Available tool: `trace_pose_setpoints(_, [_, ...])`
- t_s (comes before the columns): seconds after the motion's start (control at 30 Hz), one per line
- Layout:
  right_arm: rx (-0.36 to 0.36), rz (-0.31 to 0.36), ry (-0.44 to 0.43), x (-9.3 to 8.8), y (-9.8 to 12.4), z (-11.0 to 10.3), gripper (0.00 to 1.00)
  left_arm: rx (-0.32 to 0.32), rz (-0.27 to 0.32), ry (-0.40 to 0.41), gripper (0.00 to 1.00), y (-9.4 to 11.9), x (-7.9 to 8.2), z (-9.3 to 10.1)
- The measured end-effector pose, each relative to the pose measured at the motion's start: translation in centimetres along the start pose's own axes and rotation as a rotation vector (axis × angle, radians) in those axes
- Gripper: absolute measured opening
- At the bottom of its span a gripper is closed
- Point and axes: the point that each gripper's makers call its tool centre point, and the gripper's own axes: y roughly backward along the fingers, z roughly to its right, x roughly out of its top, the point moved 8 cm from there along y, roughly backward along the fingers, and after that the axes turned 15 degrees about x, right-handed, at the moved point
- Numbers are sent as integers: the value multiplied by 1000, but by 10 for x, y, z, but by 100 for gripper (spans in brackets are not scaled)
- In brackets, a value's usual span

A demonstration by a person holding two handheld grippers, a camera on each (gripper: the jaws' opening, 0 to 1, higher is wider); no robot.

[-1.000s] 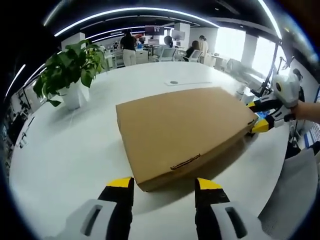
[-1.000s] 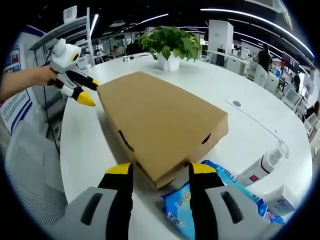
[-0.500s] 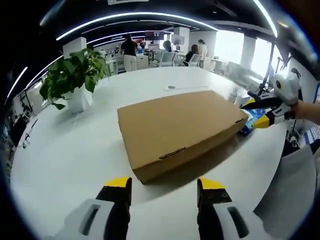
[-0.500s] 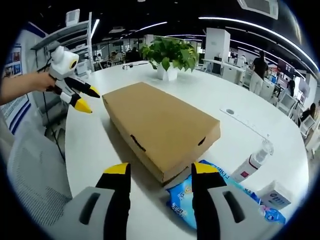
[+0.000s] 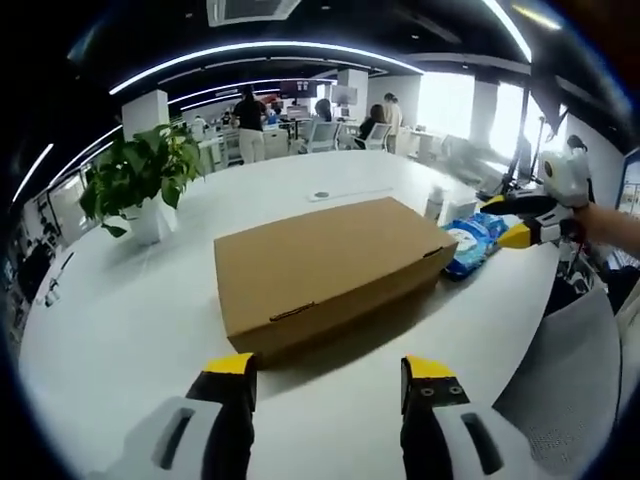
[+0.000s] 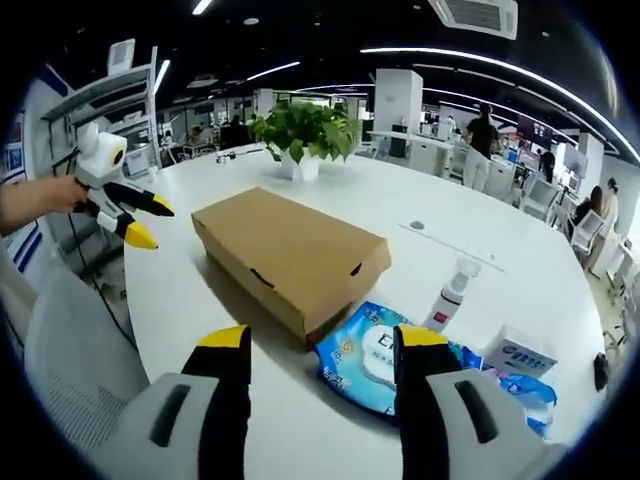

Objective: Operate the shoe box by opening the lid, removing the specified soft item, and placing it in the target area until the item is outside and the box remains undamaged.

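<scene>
A closed brown cardboard shoe box [image 5: 325, 265] [image 6: 287, 255] lies flat on the round white table [image 5: 120, 300]. My left gripper [image 5: 330, 372] is open, its yellow-tipped jaws standing apart short of the box's near side. My right gripper [image 6: 322, 343] is also open, held back from the box's end. In the left gripper view the right gripper [image 5: 520, 222] hovers at the right, beside a blue wipes pack [image 5: 472, 243]. The left gripper [image 6: 140, 222] shows at the left of the right gripper view, held by a hand.
A potted plant [image 5: 140, 180] [image 6: 303, 135] stands at the table's far side. A blue wipes pack [image 6: 385, 355], a spray bottle [image 6: 452, 295] and a small white box [image 6: 518, 355] lie near the box's end. A grey chair back [image 6: 70, 360] is beside the table. People stand in the office behind.
Both grippers have drawn back from the box, so it looks smaller and farther in both views. The box itself stays shut and in place.
</scene>
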Motion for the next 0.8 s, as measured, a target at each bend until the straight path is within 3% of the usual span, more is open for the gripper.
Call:
trace_pose_setpoints(0.43, [-105,17,-44,-24,57,-6,67,-25,96,20,73,37,2,27])
trace_pose_setpoints(0.63, [-128,6,-46,-35,78,-15,74,-30,140,39,82,51,-2,32])
trace_pose_setpoints(0.8, [-152,37,-87,-40,97,-22,82,-26,148,68,88,61,-7,34])
